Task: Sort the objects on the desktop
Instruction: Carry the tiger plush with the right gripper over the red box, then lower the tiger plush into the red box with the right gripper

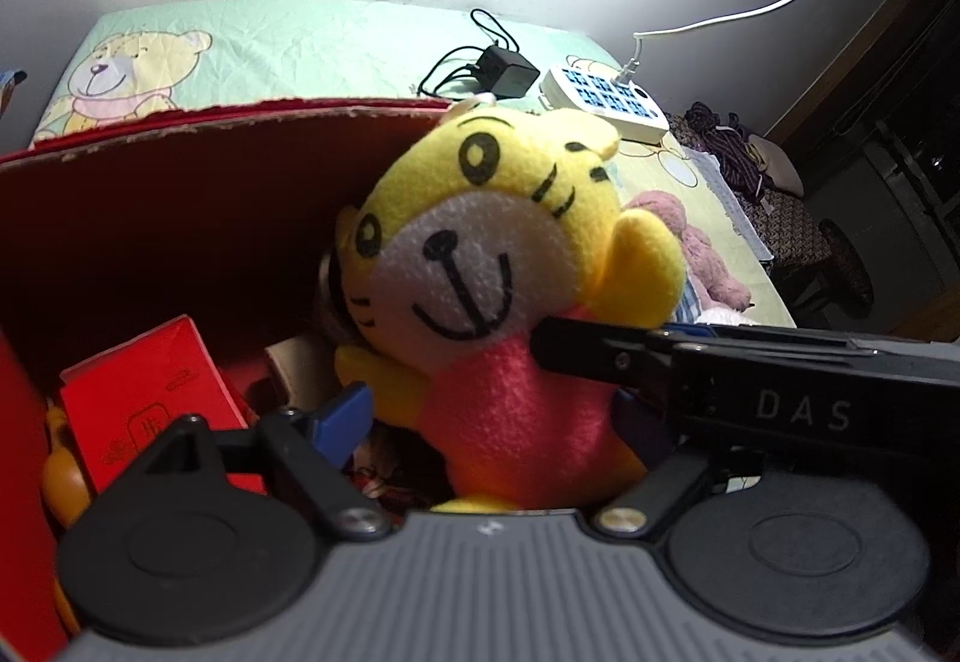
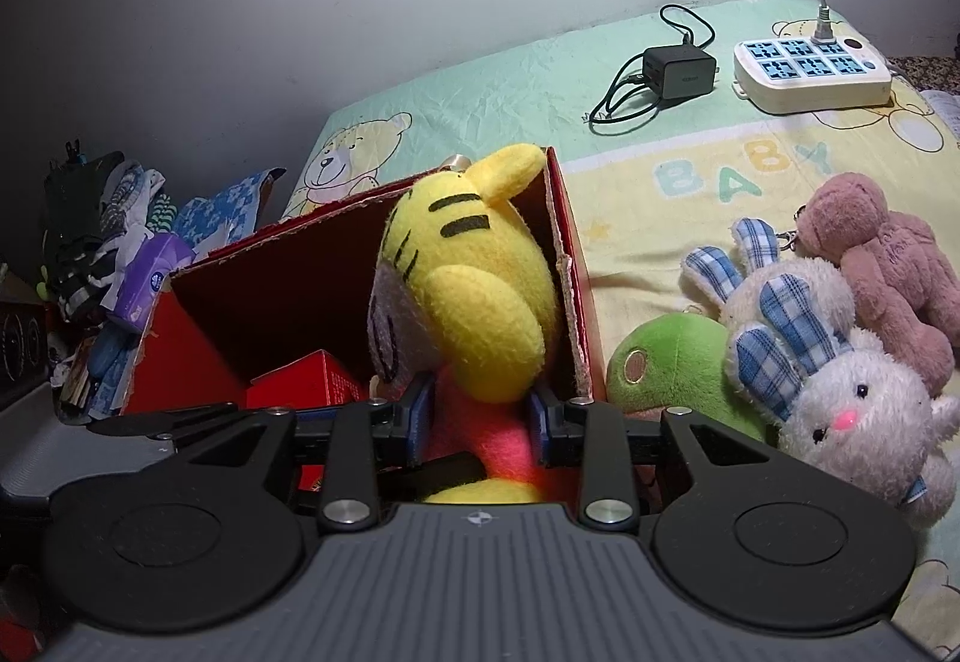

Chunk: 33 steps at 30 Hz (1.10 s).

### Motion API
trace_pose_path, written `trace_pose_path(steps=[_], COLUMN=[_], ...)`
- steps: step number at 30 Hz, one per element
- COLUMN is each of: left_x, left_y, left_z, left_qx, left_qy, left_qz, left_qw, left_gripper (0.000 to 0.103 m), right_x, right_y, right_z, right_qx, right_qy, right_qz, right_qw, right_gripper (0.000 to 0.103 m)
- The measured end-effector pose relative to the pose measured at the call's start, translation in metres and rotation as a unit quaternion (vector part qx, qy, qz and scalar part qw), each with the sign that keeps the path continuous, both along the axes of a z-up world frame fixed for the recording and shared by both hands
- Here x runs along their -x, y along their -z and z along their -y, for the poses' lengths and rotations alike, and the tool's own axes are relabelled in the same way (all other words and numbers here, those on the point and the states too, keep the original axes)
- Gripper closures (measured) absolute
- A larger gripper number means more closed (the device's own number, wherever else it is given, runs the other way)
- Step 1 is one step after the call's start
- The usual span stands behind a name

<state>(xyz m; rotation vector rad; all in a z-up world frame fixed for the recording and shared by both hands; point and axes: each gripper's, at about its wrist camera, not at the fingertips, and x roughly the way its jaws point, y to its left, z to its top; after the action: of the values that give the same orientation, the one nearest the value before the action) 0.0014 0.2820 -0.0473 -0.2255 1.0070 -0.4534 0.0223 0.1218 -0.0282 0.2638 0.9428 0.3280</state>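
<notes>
A yellow tiger plush with a pink body hangs over the open red cardboard box. In the right wrist view my right gripper is shut on the tiger plush, its blue pads pinching the pink body just inside the box's right wall. My left gripper stands open, fingers wide on either side of the plush. One finger of the right gripper crosses in from the right. A small red carton lies inside the box.
Right of the box on the bear-print sheet lie a green plush, a white rabbit plush and a pink-brown bear. A black charger and a white power strip lie near the wall. Clothes pile up at the left.
</notes>
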Motion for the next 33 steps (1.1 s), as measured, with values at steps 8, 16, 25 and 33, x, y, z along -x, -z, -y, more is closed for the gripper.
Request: trace_pose_path(steps=[8, 16, 25, 33], left_x=[0.004, 0.009, 0.014, 0.005], left_y=[0.000, -0.006, -0.012, -0.002], left_z=[-0.002, -0.001, -0.010, -0.016], left_qx=[-0.006, -0.026, -0.050, -0.087], left_qy=[0.002, -0.001, -0.021, -0.059], left_qz=[0.003, 0.008, 0.020, -0.002], left_qw=[1.0000, 0.9996, 0.9983, 0.9945], left_gripper=[0.011, 0.013, 0.020, 0.023], right_x=[0.003, 0.006, 0.007, 0.009], right_y=[0.000, 0.001, 0.002, 0.003], right_z=[0.011, 0.009, 0.009, 0.006], right_qx=[-0.046, -0.036, -0.025, -0.016], right_qy=[0.017, 0.016, 0.012, 0.009], right_qz=[-0.008, 0.003, 0.012, 0.023], right_qw=[0.999, 0.999, 1.000, 1.000], right_gripper=[0.068, 0.070, 0.072, 0.072])
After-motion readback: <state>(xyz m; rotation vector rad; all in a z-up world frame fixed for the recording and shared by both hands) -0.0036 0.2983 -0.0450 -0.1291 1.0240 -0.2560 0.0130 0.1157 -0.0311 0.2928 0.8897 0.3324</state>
